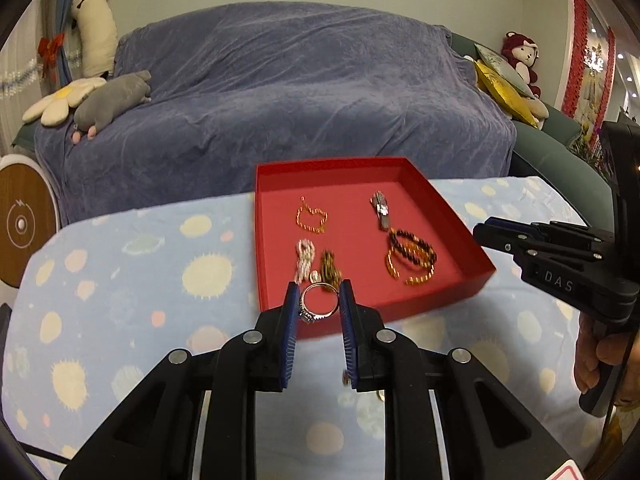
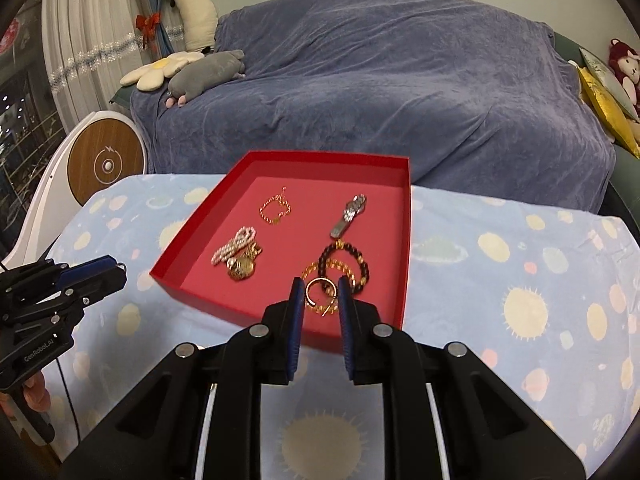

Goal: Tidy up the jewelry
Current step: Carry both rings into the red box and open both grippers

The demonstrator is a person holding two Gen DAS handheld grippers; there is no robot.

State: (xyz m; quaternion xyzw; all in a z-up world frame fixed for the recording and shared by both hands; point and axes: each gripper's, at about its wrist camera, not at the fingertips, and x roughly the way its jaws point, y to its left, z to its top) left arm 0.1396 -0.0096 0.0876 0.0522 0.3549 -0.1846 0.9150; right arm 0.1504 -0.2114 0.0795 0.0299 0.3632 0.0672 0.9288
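Up above the spotty blue cloth, the left gripper was pinched on a silver ring with a sparkly top. Just past it sat the red tray with a pearl string, a thin gold chain, a silver watch and dark bead bracelets inside. On the right, the right gripper was pinched on a small gold ring, over the tray's near edge.

The tray is plain red. The table cloth is pale blue with cream suns. The sofa cover is dusky blue.
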